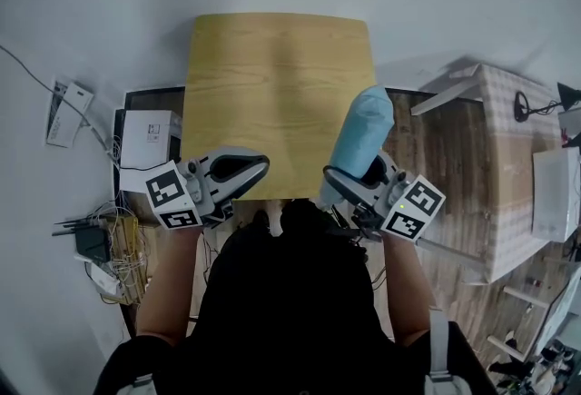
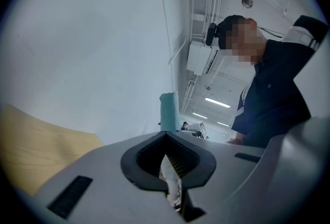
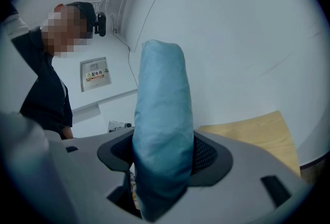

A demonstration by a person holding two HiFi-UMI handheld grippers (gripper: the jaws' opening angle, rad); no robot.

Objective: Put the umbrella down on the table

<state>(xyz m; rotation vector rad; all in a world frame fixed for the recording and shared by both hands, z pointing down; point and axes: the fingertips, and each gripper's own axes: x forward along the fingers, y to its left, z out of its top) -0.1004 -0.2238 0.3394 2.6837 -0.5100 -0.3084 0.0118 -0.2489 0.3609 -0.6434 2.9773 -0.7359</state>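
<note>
A folded light-blue umbrella point(image 1: 362, 135) stands nearly upright over the near right edge of the wooden table point(image 1: 272, 84). My right gripper point(image 1: 361, 180) is shut on its lower part. In the right gripper view the umbrella point(image 3: 162, 115) fills the space between the jaws of that gripper point(image 3: 164, 161), and the table point(image 3: 252, 133) lies behind it. My left gripper point(image 1: 238, 172) hovers at the table's near left edge, shut with nothing in it. Seen from the left gripper point(image 2: 166, 138), the umbrella point(image 2: 168, 111) rises beyond the closed tips and the table point(image 2: 36, 140) shows at the left.
A white box point(image 1: 145, 137) sits on a low stand left of the table, with cables and a router point(image 1: 95, 243) below it. A table with a checked cloth point(image 1: 508, 157) stands at the right. The person holding the grippers point(image 2: 268, 89) stands at the table's near side.
</note>
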